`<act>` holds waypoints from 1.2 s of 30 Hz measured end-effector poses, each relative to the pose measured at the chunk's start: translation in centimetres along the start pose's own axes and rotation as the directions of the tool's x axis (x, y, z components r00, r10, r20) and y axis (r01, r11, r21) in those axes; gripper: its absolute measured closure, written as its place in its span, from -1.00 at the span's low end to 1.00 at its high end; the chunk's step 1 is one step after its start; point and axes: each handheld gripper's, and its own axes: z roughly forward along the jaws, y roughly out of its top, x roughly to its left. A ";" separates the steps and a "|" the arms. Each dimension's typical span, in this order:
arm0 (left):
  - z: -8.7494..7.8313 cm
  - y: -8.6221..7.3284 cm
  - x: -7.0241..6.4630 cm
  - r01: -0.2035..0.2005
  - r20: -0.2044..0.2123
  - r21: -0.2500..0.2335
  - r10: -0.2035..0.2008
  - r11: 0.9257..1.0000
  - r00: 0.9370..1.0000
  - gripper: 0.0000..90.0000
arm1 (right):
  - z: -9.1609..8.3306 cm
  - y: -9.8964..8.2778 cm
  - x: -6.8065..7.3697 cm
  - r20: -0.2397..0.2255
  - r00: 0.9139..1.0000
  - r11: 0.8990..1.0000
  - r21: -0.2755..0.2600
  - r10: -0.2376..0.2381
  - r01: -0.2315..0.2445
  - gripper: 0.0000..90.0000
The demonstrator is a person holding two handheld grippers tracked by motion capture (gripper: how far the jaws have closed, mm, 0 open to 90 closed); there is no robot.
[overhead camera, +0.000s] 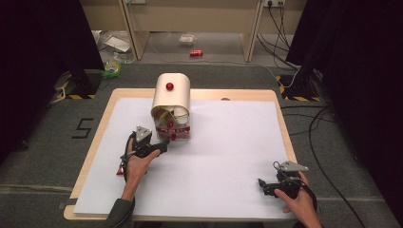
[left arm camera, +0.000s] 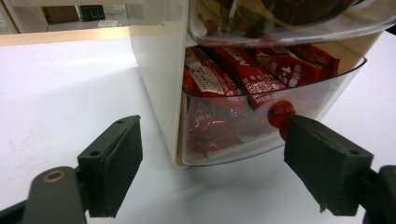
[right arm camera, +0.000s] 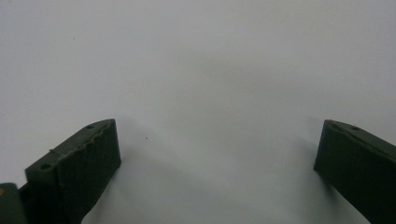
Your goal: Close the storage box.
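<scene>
Scene: a cream snack cabinet (overhead camera: 171, 102) stands at the table's (overhead camera: 90, 156) far middle.
Left gripper (overhead camera: 164, 142): jaws wide, empty, just before the clear lower drawer (left arm camera: 261, 126).
Right gripper (overhead camera: 261, 184): jaws wide, empty, idle near the front edge.
Progress: drawer apparently pulled out; red knob (left arm camera: 280, 113) ungrasped; packets (left arm camera: 247, 74) untouched.
Views: left gripper view reveals packets; high view shows layout.
</scene>
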 end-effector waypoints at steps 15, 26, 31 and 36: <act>-0.8 -0.2 0.2 0.015 0.002 0.019 -0.015 1.000 1.000 -0.58 | 0.0 0.0 0.0 -0.001 1.000 1.000 0.000 0.000 0.000 -0.99; -1.2 -0.5 -0.3 0.003 0.009 0.028 -0.003 1.000 1.000 -0.58 | 0.0 0.0 0.0 0.000 1.000 1.000 0.001 0.002 -0.002 -0.99; -1.4 -0.8 -0.4 0.009 0.017 0.035 -0.010 0.999 1.000 -0.58 | 0.0 0.0 0.0 0.000 1.000 1.000 0.001 0.001 -0.001 -0.99; -1.7 -0.8 -0.5 0.013 0.024 0.031 -0.014 0.999 1.000 -0.58 | 0.0 0.0 0.0 -0.001 1.000 1.000 0.001 0.000 0.000 -0.99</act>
